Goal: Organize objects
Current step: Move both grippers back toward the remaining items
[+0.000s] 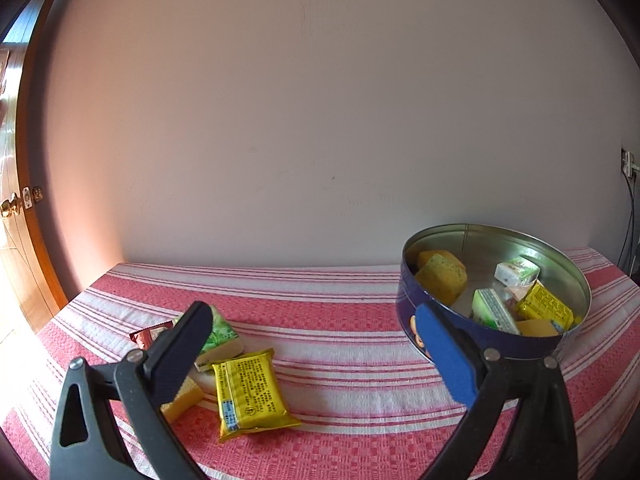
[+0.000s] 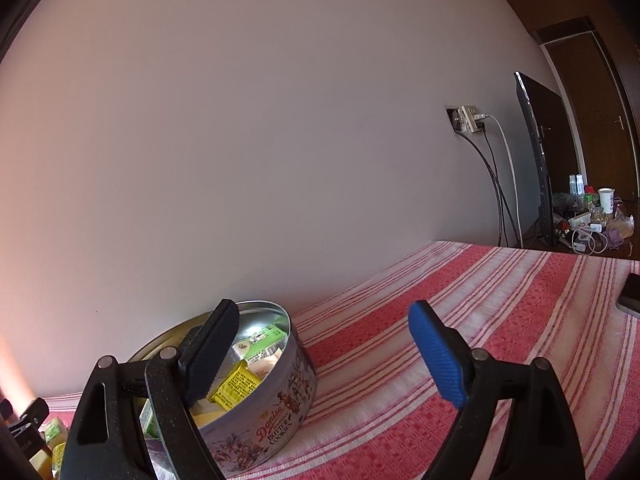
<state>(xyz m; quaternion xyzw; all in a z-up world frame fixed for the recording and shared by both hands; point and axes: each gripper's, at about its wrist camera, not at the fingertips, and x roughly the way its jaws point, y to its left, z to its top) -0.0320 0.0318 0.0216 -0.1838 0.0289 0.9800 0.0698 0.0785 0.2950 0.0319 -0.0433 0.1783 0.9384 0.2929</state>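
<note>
A round cookie tin (image 1: pixel 404 300) stands on the striped cloth at the right, and several yellow and green packets lie inside it. Left of it on the cloth lie a yellow packet (image 1: pixel 248 394), a green packet (image 1: pixel 219 330), a brown-red packet (image 1: pixel 149 336) and a yellow block (image 1: pixel 185 399). My left gripper (image 1: pixel 316 356) is open above the cloth between the loose pile and the tin, and its pads touch nothing. My right gripper (image 2: pixel 324 354) is open too. Its black finger (image 2: pixel 212 352) is over the tin (image 2: pixel 276 412), and its blue finger (image 2: pixel 438 354) is over bare cloth.
The red and white striped cloth (image 2: pixel 460 312) runs up to a plain wall. A dark phone (image 2: pixel 631 294) lies at the right edge. Past the table stand a flat screen (image 2: pixel 536 152), wall sockets with cables (image 2: pixel 472 120) and a cluttered stand. A wooden door (image 1: pixel 16 200) is at the far left.
</note>
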